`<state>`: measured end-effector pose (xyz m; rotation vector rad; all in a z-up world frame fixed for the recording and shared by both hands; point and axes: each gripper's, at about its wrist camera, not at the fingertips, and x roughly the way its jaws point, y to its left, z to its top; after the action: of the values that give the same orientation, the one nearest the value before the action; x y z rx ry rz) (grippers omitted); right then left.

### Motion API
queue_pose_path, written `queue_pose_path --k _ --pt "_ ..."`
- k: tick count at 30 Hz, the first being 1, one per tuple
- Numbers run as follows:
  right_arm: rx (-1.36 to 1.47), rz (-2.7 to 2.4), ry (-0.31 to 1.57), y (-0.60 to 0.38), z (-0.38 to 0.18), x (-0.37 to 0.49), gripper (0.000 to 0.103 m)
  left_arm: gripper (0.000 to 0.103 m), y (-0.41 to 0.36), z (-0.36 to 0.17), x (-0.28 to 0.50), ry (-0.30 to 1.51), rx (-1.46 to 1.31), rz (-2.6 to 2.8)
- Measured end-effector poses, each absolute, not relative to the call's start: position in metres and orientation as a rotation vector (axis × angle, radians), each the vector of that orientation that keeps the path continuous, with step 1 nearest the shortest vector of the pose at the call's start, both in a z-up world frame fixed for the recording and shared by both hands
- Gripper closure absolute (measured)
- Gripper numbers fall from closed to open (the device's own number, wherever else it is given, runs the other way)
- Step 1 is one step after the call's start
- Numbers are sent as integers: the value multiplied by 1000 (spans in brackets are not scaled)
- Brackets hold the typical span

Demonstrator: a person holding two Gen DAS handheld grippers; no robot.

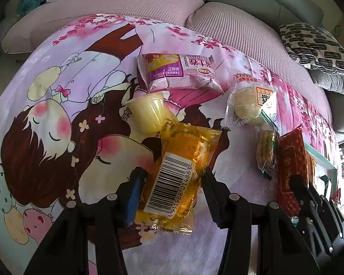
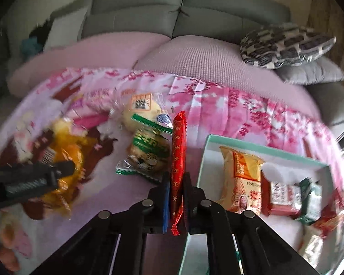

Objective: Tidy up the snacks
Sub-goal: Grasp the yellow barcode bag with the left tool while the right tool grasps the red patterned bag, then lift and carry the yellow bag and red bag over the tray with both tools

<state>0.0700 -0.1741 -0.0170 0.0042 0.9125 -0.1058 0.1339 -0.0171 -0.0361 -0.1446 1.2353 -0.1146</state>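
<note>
Snacks [image 1: 176, 73] on cartoon-print cloth [image 1: 57, 119]

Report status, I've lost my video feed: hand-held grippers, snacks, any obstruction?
Left hand-held gripper shut on yellow packet. Right hand-held gripper shut on red packet, beside teal box. Nothing blocking the box.

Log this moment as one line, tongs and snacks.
left tongs: shut on yellow packet | right tongs: shut on red packet | box: beside, snacks inside
</note>
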Motion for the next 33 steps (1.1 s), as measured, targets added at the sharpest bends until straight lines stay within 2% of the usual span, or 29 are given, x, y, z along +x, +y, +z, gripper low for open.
queue_pose_path --k 6,11,33 --pt "130 -5 899 -177 -7 65 92 50 -17 -37 134 1235 -147 -115" --pt "141 -9 957 -176 -24 70 92 50 -18 -39 133 1240 -142 -116" --pt "141 -13 1005 -180 -45 80 92 50 -38 -59 135 1270 -47 -94"
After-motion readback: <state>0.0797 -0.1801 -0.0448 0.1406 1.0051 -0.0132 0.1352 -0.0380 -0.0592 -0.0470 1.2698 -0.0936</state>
